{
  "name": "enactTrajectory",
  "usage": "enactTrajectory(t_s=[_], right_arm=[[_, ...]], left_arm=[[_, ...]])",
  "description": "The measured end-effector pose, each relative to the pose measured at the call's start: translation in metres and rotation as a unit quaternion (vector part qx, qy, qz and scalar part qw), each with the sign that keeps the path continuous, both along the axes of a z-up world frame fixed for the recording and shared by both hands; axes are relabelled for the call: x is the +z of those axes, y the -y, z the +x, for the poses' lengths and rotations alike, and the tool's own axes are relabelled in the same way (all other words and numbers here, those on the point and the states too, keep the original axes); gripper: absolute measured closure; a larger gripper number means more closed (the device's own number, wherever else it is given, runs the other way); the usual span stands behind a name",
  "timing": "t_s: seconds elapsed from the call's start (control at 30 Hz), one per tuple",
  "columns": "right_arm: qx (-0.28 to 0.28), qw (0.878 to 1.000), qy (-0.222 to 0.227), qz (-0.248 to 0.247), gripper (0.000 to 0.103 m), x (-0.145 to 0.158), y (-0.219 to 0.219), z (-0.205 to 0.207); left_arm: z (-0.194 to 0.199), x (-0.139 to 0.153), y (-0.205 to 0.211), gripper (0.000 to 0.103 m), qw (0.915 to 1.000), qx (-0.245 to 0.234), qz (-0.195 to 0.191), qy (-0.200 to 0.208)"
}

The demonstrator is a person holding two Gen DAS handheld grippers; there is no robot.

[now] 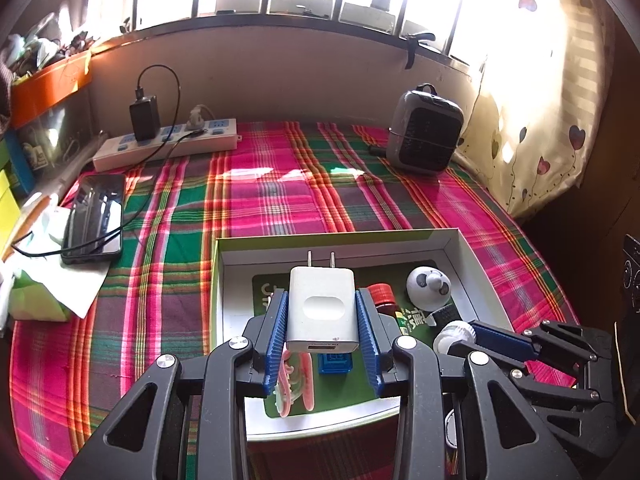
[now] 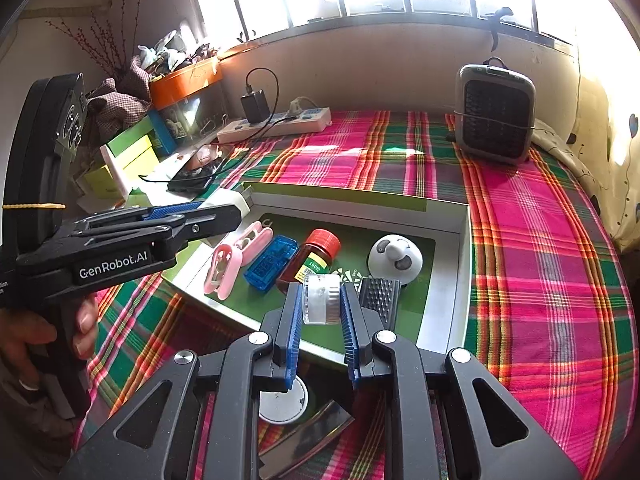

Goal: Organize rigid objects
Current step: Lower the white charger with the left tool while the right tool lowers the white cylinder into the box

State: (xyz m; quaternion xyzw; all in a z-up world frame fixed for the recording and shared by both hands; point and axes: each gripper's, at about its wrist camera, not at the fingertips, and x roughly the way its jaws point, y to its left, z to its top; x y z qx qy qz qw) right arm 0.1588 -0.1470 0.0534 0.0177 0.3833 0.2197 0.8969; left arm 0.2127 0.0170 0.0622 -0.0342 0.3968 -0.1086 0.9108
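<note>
Box: one shallow tray box (image 2: pixel 448 308) on the plaid desk, collecting the small items.
Inside: five pieces, one each: clip, blue case, red-capped bottle (image 2: pixel 310 258), round white gadget, black grater-like piece.
Left gripper (image 1: pixel 322 312): fingers clamp one white charger (image 1: pixel 320 304) above the box.
Right gripper (image 2: pixel 320 304): fingers clenched on one clear cap (image 2: pixel 321 298).

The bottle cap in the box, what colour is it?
Red cap, clearest in the right wrist view.

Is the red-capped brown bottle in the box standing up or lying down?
Lying down. The red-capped brown bottle rests on its side on the box's green floor, cap toward the window.
</note>
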Motion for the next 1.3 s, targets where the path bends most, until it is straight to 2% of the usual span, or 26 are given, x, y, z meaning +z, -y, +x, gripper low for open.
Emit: enactTrajectory(t_s=[0.47,1.3], right_arm=[[0.013,1.000,-0.022,-0.018,0.083,-0.013,-0.010,0.019],[0.018,0.998,-0.033,-0.049,0.083,-0.029,-0.019,0.032]], left_arm=[[0.030,-0.017,0.006,0.070,0.9997,-0.001,0.005,-0.025],[0.047,-0.036,0.012,0.070,0.9989,0.000,0.015,-0.044]])
